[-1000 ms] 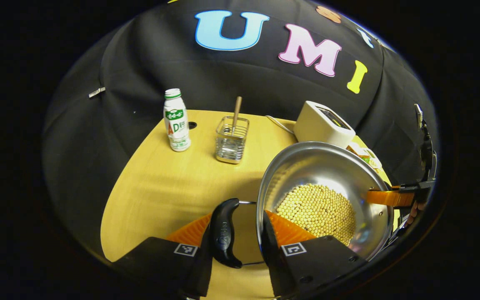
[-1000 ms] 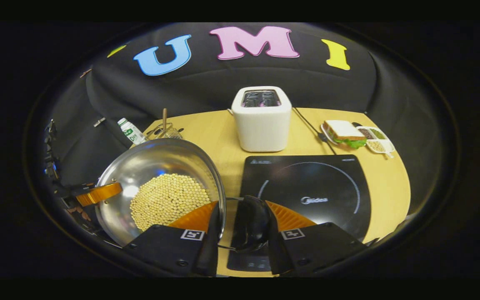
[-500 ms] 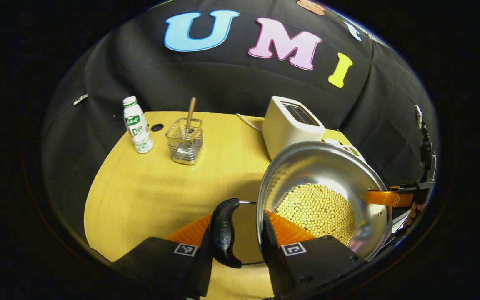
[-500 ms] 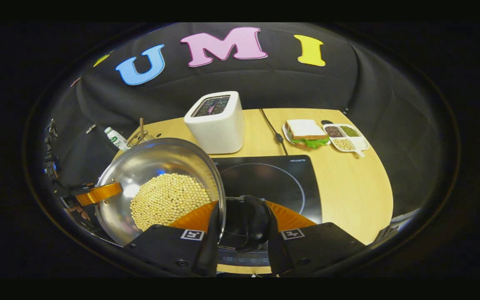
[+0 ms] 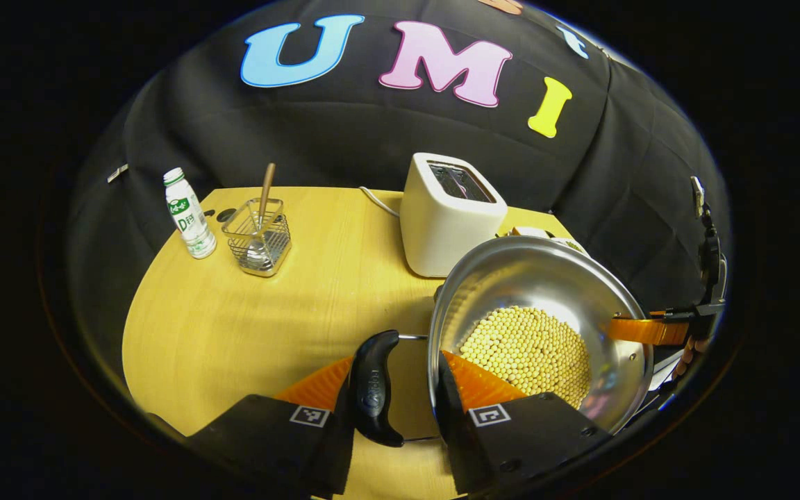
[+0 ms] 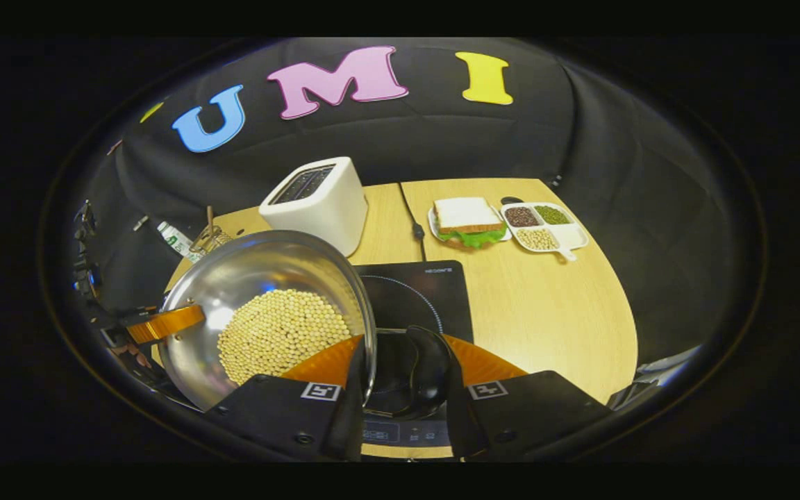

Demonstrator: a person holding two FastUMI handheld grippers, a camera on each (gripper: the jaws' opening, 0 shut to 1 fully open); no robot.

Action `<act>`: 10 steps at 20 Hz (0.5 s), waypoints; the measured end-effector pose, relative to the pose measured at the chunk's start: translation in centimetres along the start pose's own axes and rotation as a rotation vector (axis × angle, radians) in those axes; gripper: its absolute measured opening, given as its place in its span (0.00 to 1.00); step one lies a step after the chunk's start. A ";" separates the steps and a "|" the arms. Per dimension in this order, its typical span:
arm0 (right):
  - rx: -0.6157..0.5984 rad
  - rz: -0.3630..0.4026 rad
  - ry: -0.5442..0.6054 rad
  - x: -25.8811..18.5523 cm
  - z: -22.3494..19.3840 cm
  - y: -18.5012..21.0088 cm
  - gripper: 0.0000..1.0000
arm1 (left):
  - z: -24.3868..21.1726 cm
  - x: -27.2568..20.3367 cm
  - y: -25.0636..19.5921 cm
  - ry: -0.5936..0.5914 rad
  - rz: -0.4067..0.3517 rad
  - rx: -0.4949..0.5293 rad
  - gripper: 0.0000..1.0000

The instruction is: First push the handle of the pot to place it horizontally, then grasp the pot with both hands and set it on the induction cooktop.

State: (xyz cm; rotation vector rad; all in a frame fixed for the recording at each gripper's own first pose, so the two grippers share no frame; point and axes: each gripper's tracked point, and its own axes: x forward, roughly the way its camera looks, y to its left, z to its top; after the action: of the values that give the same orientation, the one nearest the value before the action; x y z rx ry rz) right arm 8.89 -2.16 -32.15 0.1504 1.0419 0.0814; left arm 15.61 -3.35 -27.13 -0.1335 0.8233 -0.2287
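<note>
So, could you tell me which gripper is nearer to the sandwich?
The right. The right gripper grips the pot handle on the side toward the sandwich; the left gripper grips the handle on the pot's far side.

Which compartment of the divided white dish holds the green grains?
The far right compartment of the divided dish holds green grains; its neighbours hold dark grains and pale ones.

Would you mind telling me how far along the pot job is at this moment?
Done: both side handles are gripped, the left tool shut on the left handle and the right tool on the right handle. In hand: the pot of beans is held up, next to the induction cooktop in the right gripper view. Left: bring it over the cooktop's ring, set it down and let go.
</note>
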 end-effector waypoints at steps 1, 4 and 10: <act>0.003 -0.001 0.000 0.1 0.1 -0.5 0.51 | -0.1 0.3 -0.5 0.002 -0.001 0.002 0.58; 0.011 -0.003 0.000 0.6 0.3 -2.1 0.51 | 0.0 1.2 -2.0 0.004 -0.002 0.008 0.58; 0.019 -0.014 -0.003 1.7 0.6 -4.7 0.51 | -0.2 3.6 -4.1 0.000 -0.005 0.010 0.58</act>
State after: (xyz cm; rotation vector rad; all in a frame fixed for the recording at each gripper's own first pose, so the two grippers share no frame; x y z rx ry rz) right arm 10.29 -6.65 -34.11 0.1603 1.0412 0.0590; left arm 17.19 -8.28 -29.02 -0.1260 0.8218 -0.2377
